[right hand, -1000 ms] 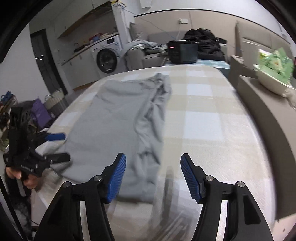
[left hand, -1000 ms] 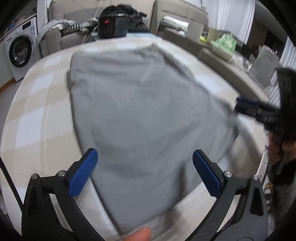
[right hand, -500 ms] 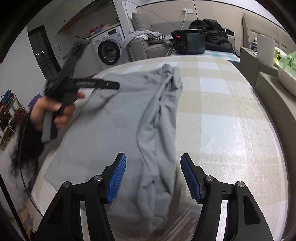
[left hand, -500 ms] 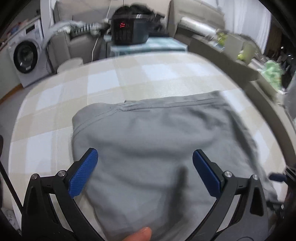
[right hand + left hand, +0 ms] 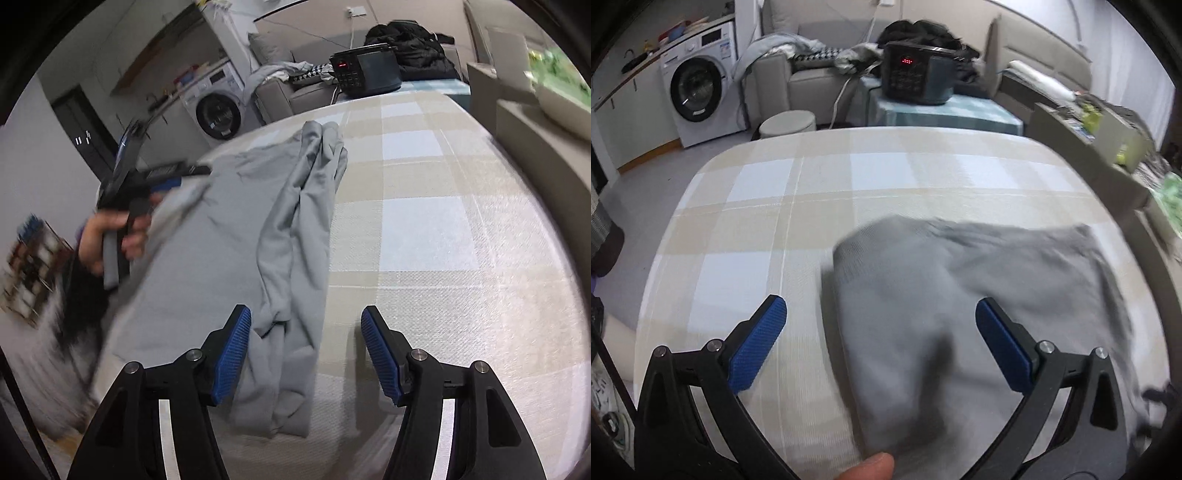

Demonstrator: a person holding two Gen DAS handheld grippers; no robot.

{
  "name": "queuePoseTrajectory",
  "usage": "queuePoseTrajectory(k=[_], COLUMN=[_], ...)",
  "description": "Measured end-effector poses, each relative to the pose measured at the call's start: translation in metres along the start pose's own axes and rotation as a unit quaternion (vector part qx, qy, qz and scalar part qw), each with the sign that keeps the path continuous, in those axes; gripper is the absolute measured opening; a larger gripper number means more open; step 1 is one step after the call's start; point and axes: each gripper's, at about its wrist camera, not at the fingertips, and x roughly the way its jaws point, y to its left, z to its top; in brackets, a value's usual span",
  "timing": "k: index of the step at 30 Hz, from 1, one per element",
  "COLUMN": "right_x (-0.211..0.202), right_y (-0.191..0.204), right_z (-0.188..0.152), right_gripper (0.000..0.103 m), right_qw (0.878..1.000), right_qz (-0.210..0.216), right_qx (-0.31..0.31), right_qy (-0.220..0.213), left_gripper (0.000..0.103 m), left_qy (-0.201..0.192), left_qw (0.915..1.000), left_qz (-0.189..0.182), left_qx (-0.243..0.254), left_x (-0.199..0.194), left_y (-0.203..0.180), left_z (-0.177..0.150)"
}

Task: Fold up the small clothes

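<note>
Since the earlier frames, the left gripper (image 5: 881, 343) has swung across the grey garment (image 5: 229, 240) toward its left edge, and the right gripper (image 5: 306, 350) has dipped slightly nearer the bunched sleeves (image 5: 295, 251). Both grippers stand with jaws apart, holding nothing. On the checked table (image 5: 443, 221) the garment lies flat, its long axis running near to far. Its sleeve bundle sits directly between the right gripper's fingers, so that hand seems nearer for the next fold.
</note>
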Motion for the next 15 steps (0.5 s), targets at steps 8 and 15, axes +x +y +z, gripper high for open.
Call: queuePoseTrajectory(k=[8,15], right_x=[0.012,0.007], right_y=[-0.009,0.009], right_z=[0.005,-0.011], right_gripper=[0.044,0.043], right_qw=[0.998,1.0], right_qz=[0.038,0.018], right_qx=[0.046,-0.01], right_qy=[0.01,0.015], left_gripper=[0.102,0.102], left_qy=[-0.015,-0.005], left_qw=[0.9993,0.9991], left_qz=[-0.027,-0.02], left_qx=[0.02,0.036], left_x=[-0.089,-0.124], left_y=[-0.033,-0.057], left_z=[-0.076,-0.137])
